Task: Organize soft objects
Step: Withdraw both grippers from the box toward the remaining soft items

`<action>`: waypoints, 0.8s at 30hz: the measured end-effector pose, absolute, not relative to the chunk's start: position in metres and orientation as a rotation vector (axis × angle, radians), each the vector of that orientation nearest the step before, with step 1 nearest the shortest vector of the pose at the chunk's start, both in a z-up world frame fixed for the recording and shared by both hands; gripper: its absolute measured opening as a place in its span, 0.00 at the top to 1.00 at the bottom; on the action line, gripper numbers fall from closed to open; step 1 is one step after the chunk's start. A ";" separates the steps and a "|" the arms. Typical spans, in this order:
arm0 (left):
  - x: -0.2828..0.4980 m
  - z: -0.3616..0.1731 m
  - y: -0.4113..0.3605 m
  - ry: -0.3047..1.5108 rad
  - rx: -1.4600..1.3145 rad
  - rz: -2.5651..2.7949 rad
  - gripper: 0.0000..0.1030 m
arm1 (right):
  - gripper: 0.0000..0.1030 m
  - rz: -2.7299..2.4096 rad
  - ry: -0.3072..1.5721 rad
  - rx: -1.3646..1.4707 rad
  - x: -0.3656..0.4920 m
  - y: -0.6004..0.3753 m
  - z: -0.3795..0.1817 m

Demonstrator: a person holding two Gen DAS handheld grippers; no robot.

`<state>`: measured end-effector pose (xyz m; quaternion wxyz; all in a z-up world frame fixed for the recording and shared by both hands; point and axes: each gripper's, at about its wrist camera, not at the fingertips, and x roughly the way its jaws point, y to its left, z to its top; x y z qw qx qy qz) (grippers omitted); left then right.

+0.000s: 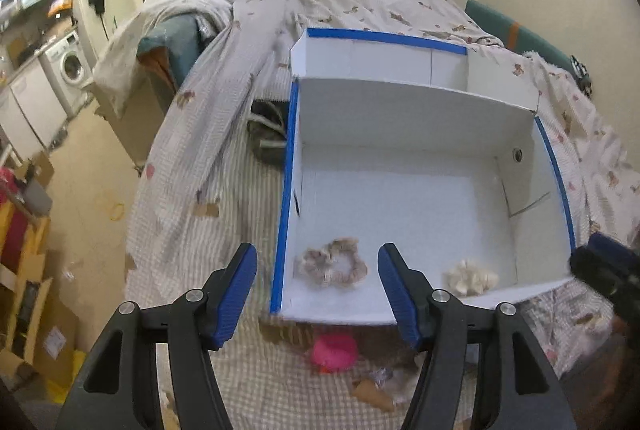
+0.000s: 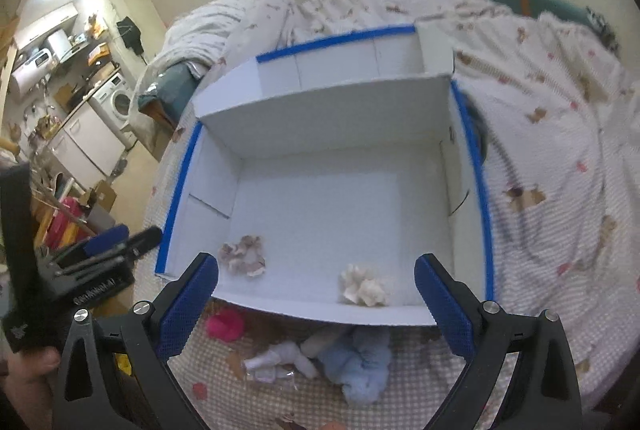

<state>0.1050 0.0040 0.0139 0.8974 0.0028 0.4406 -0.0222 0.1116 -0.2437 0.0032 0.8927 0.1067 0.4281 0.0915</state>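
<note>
A white open box (image 1: 404, 190) (image 2: 320, 202) with blue taped edges lies on the bed. Inside, near its front wall, lie a pinkish scrunchie (image 1: 332, 267) (image 2: 243, 256) and a cream scrunchie (image 1: 471, 277) (image 2: 363, 286). On the bedsheet in front of the box lie a bright pink soft ball (image 1: 335, 349) (image 2: 226, 324), a light blue fluffy item (image 2: 362, 362) and a white soft item (image 2: 280, 358). My left gripper (image 1: 318, 294) is open and empty, above the box's front left corner. My right gripper (image 2: 316, 304) is open and empty, above the box's front wall.
A crumpled floral duvet (image 1: 240, 42) (image 2: 540, 78) lies behind and right of the box. A dark item (image 1: 266, 134) lies left of the box. The bed's left edge drops to a floor with cardboard boxes (image 1: 44, 334) and a washing machine (image 1: 70, 66).
</note>
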 end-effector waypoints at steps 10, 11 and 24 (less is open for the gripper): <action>0.059 0.022 0.011 0.911 -0.035 -0.043 0.42 | 0.00 0.104 0.870 0.223 0.079 -0.245 0.011; 0.058 0.023 0.012 0.910 -0.043 -0.057 0.42 | 0.00 0.097 0.875 0.231 0.077 -0.246 0.011; 0.054 0.027 0.007 0.931 -0.088 -0.050 0.42 | 0.00 0.198 0.875 0.265 0.068 -0.261 0.000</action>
